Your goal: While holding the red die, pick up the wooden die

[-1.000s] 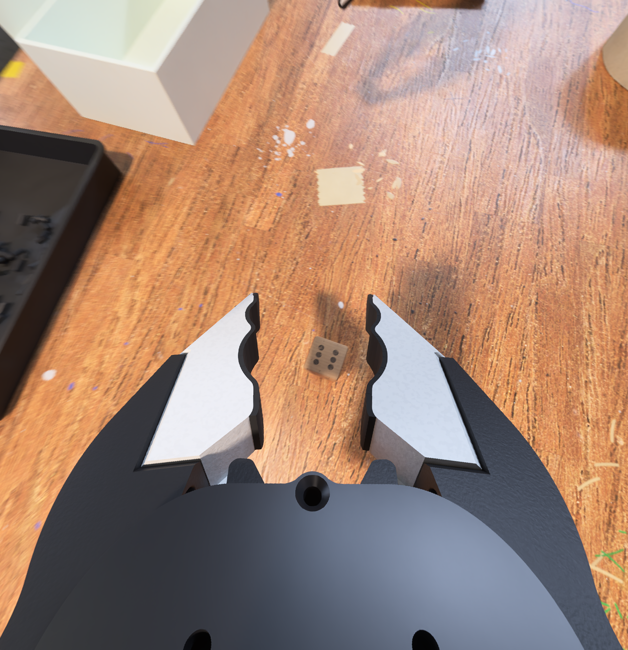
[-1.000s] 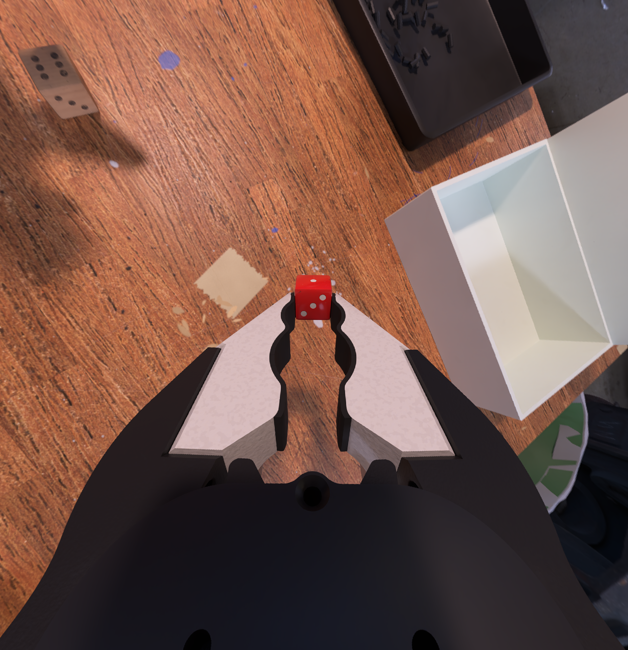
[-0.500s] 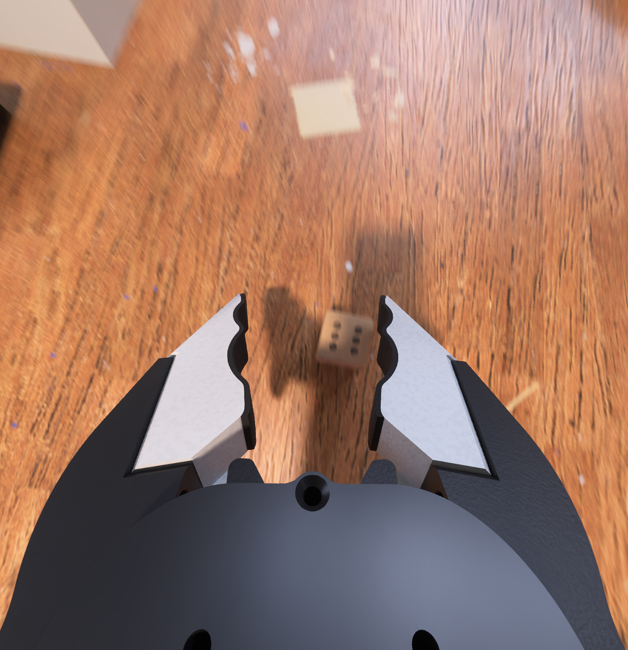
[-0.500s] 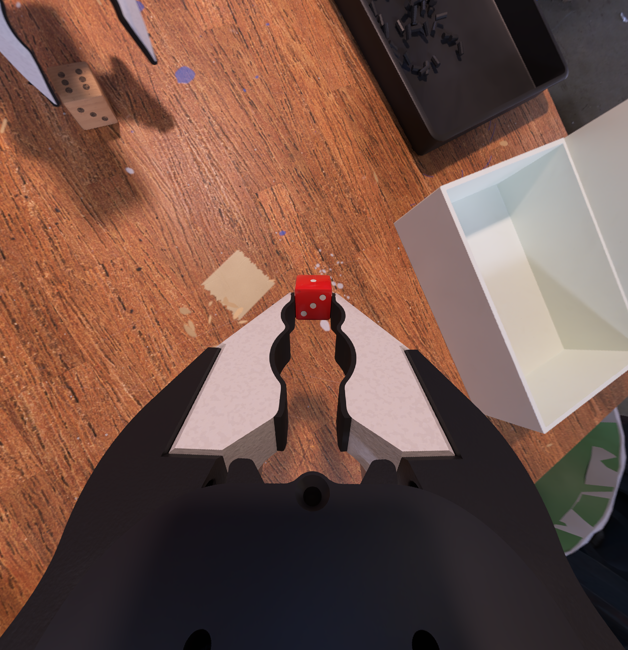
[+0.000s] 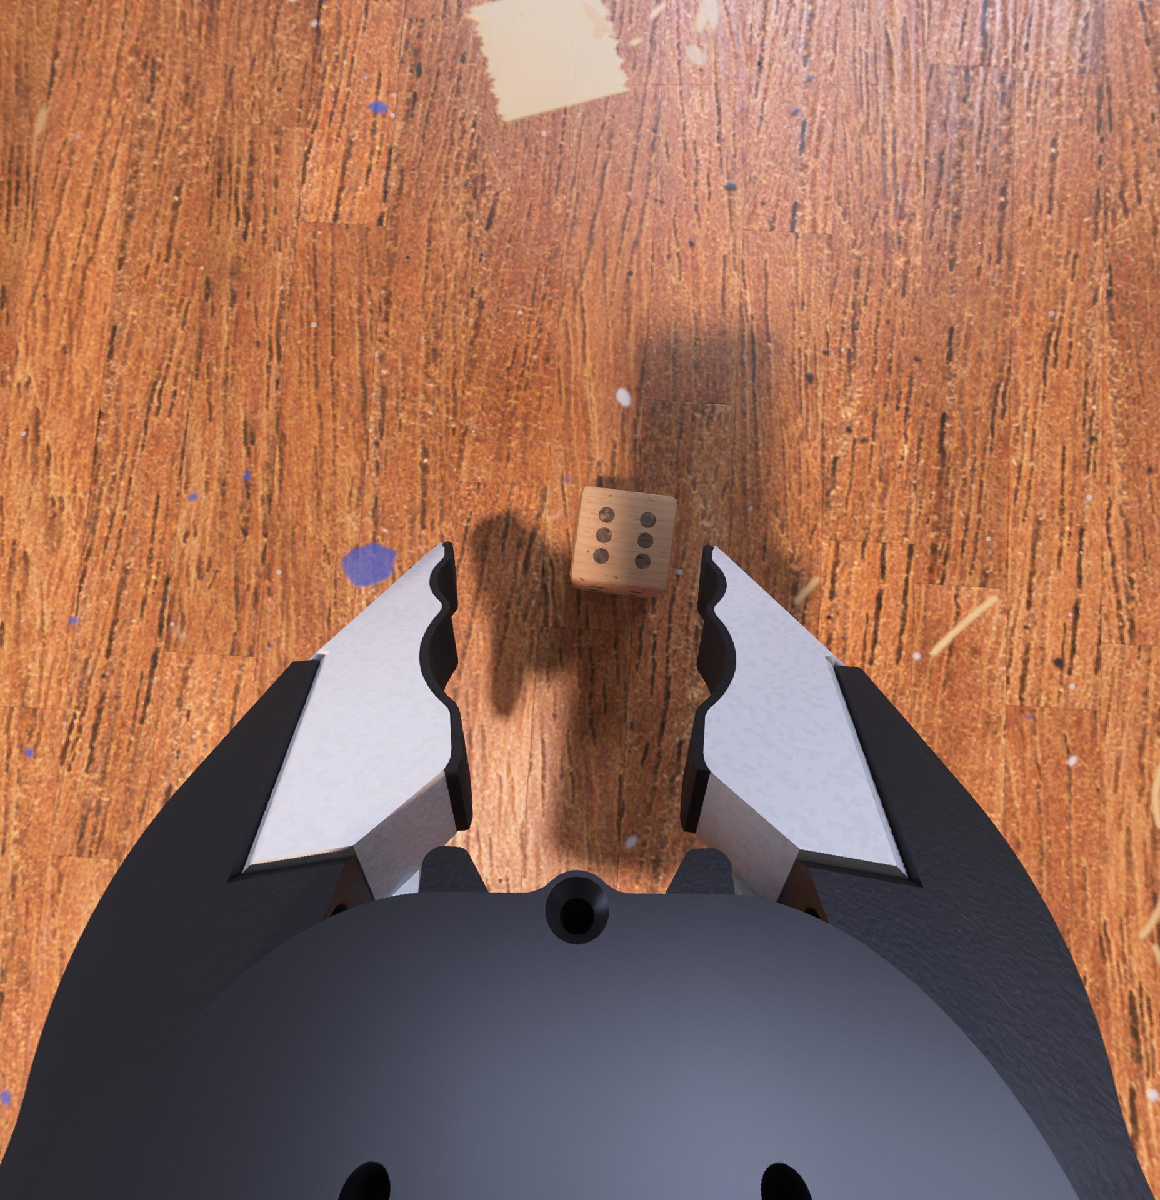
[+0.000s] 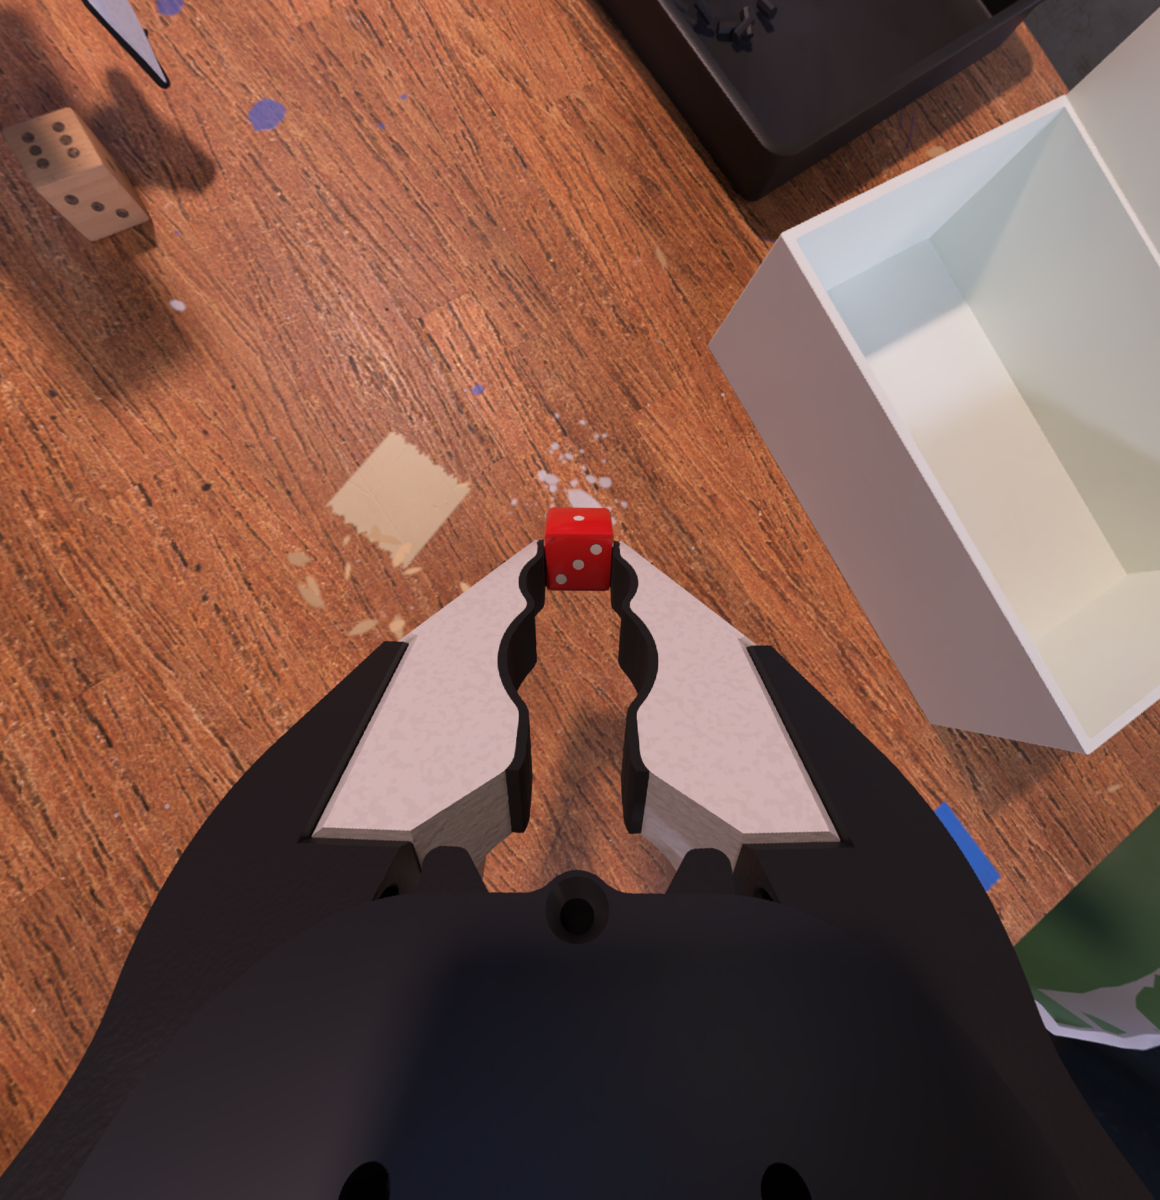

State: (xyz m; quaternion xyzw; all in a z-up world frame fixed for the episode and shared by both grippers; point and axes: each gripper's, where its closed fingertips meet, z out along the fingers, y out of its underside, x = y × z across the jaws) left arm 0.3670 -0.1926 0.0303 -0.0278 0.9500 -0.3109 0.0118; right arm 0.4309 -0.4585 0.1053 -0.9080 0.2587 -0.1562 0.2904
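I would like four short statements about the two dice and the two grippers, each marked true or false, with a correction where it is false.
1. The right gripper is shut on the red die. True.
2. The left gripper already clamps the wooden die. False: its jaws stand open, and the die lies on the wooden table untouched.
3. The wooden die shows six pips on top. True.
4. The red die lies inside the white box. False: it is between the right gripper's fingertips, beside the box.
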